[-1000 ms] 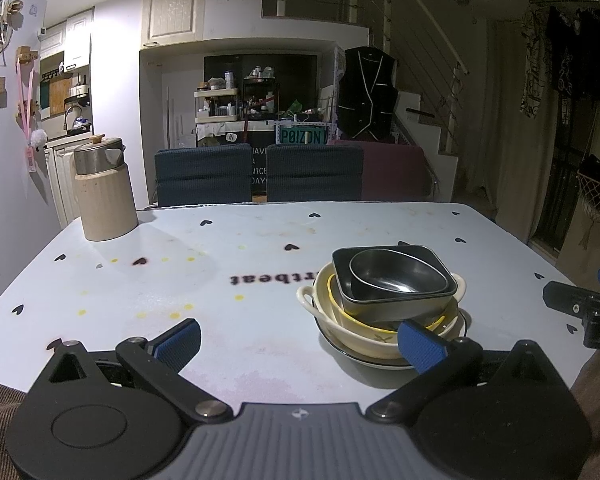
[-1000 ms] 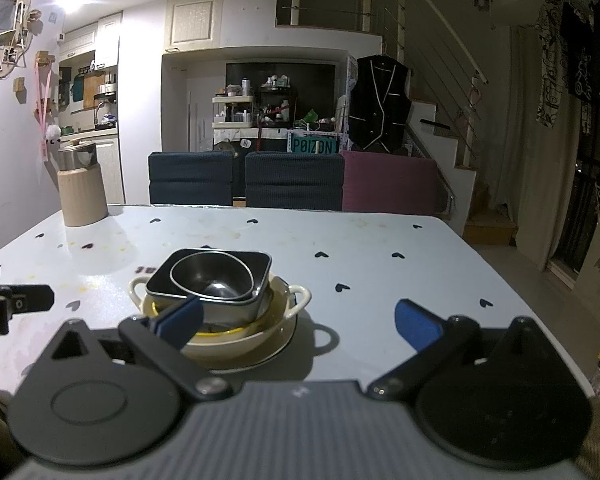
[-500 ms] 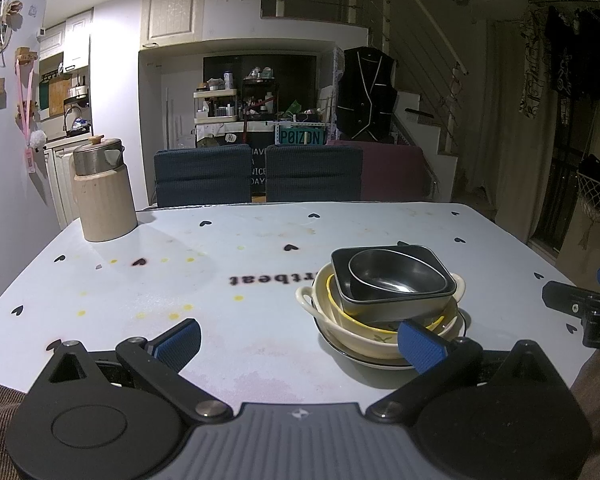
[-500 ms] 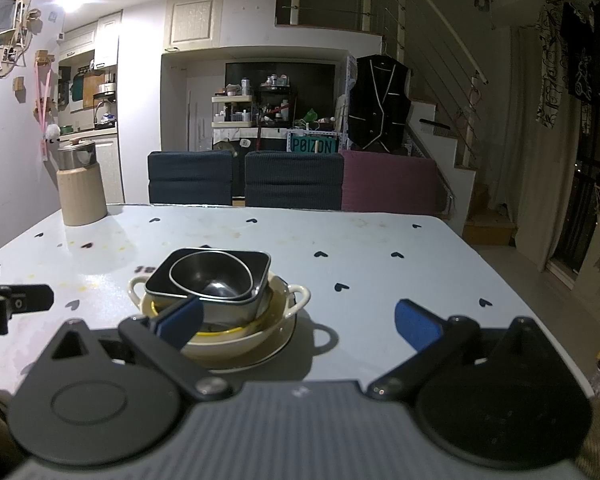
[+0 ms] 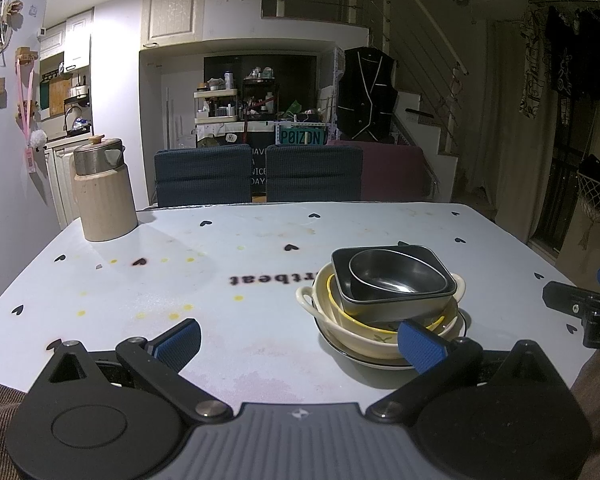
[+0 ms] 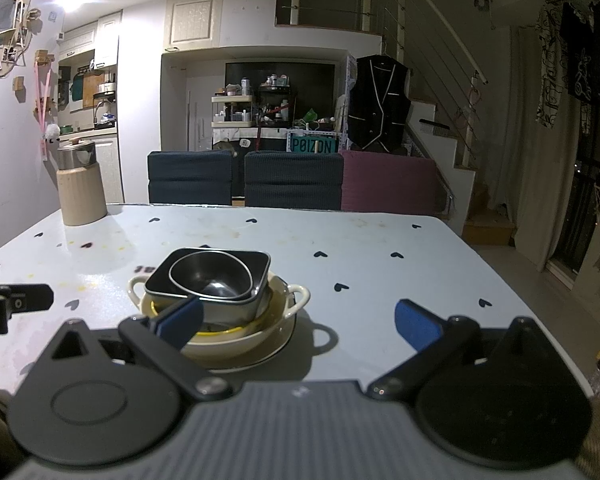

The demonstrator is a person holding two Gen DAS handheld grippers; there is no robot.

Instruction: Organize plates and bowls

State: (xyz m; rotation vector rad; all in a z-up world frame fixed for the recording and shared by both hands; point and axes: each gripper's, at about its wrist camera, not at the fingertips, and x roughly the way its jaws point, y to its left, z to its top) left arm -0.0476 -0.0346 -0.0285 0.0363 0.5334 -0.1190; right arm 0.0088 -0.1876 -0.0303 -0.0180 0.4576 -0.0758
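**Dishes sitting in one nested stack, both grippers hanging back**

All the dishes in sight are resting in a single stack near the front edge of the pale blue heart-printed counter [image 5: 260, 240]. A round steel bowl [image 5: 396, 276] is sitting inside a dark square metal dish [image 5: 392, 304], which is sitting in a yellow-rimmed bowl [image 5: 364, 318]; that is nesting in a cream two-handled ceramic bowl [image 5: 312, 300], with a dark-rimmed white plate [image 5: 364, 360] lying underneath. No loose plate or bowl is showing elsewhere, so the stack is fitting either a finished tidy-up or a pile waiting to be sorted apart; one look is not settling which.

The left gripper [image 5: 300, 338] is hovering just left of the stack, its blue-padded fingers spread wide and holding nothing. The right gripper [image 6: 300, 320] is hovering on the other side, equally wide and empty, its left finger overlapping the stack in its own view; whether it is touching, I cannot tell.

A beige ribbed jug with a steel lid [image 5: 102, 192] is standing well apart at the far left corner. Two dark blue chairs [image 5: 256, 176] are waiting behind the counter. Nothing is blocking either gripper's path.
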